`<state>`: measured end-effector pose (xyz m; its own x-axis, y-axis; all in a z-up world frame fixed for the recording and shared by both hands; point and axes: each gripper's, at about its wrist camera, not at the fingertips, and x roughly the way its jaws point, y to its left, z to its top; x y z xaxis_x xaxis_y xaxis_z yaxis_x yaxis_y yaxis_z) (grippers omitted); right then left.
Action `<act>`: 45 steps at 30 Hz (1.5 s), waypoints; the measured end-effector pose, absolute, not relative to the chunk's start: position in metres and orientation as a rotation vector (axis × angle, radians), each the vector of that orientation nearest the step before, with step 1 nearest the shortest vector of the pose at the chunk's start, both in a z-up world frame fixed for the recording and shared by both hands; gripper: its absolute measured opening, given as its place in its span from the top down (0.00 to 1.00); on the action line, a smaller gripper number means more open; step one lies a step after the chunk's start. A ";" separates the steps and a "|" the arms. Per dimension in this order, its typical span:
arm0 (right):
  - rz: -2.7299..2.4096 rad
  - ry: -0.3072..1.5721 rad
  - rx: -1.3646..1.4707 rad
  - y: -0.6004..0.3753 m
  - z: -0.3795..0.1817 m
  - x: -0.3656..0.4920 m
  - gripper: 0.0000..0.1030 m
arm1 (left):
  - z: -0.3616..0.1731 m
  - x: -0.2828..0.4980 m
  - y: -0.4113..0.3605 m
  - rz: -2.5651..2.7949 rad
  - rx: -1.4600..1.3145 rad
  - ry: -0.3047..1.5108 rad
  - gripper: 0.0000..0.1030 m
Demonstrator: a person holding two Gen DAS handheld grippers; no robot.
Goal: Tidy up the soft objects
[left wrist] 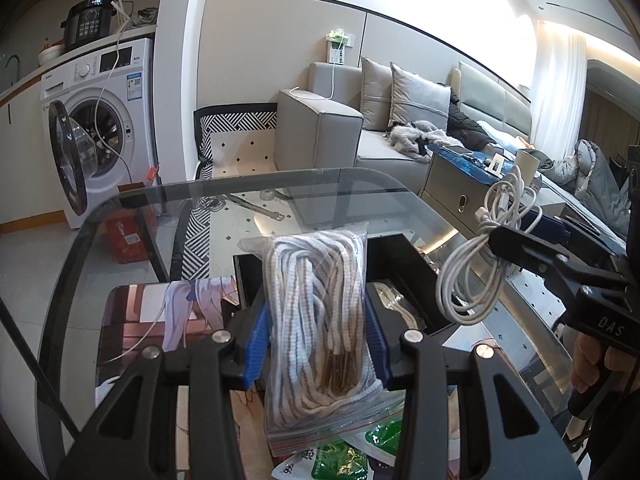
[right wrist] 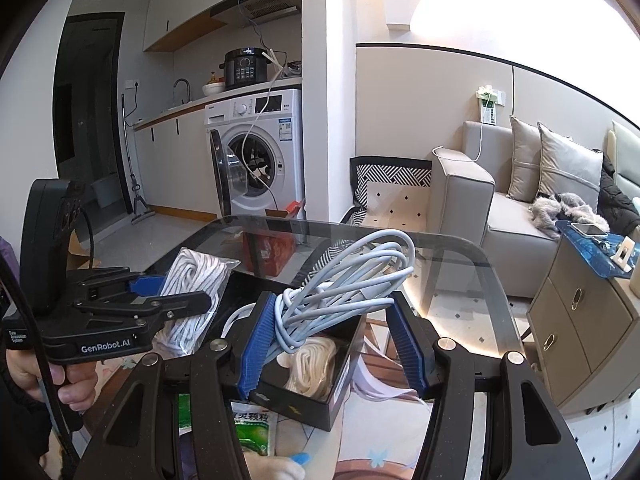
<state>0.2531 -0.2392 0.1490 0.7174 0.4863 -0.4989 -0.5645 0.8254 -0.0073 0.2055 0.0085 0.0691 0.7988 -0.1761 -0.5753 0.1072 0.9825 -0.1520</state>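
My left gripper is shut on a clear zip bag of white and brown cord, held above the glass table; the bag also shows in the right wrist view. My right gripper holds a coiled white cable between its blue pads, raised over an open black box that has a cream cord bundle inside. The cable also shows in the left wrist view, hanging from the right gripper over the box.
The glass table carries a printed mat and green packets. A grey sofa, a side cabinet and a washing machine with its door open stand beyond.
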 end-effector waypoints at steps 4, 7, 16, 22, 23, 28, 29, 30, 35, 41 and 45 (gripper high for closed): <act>0.567 0.508 -0.187 -0.234 0.144 0.261 0.45 | 0.065 0.211 0.010 -0.141 -0.125 0.634 0.59; 0.562 0.514 -0.196 -0.229 0.141 0.267 0.45 | 0.062 0.214 0.012 -0.129 -0.136 0.630 0.59; 0.549 0.516 -0.230 -0.216 0.130 0.275 0.45 | 0.059 0.216 0.018 -0.070 -0.174 0.552 0.59; 0.539 0.516 -0.265 -0.209 0.123 0.279 0.45 | 0.059 0.219 0.019 -0.061 -0.177 0.511 0.59; 0.539 0.518 -0.272 -0.208 0.121 0.280 0.45 | 0.058 0.221 0.019 -0.064 -0.174 0.509 0.59; 0.536 0.519 -0.302 -0.202 0.115 0.285 0.45 | 0.055 0.226 0.016 -0.062 -0.170 0.502 0.59; 0.536 0.519 -0.306 -0.201 0.114 0.285 0.45 | 0.055 0.227 0.016 -0.057 -0.176 0.496 0.59; 0.537 0.522 -0.308 -0.201 0.113 0.286 0.45 | 0.055 0.227 0.017 -0.054 -0.180 0.492 0.59; 0.540 0.527 -0.307 -0.200 0.110 0.291 0.45 | 0.057 0.228 0.022 -0.046 -0.209 0.464 0.59; 0.543 0.531 -0.317 -0.198 0.107 0.292 0.45 | 0.052 0.232 0.023 -0.027 -0.208 0.460 0.59; 0.554 0.530 -0.355 -0.193 0.102 0.295 0.45 | 0.044 0.237 0.020 -0.023 -0.199 0.472 0.59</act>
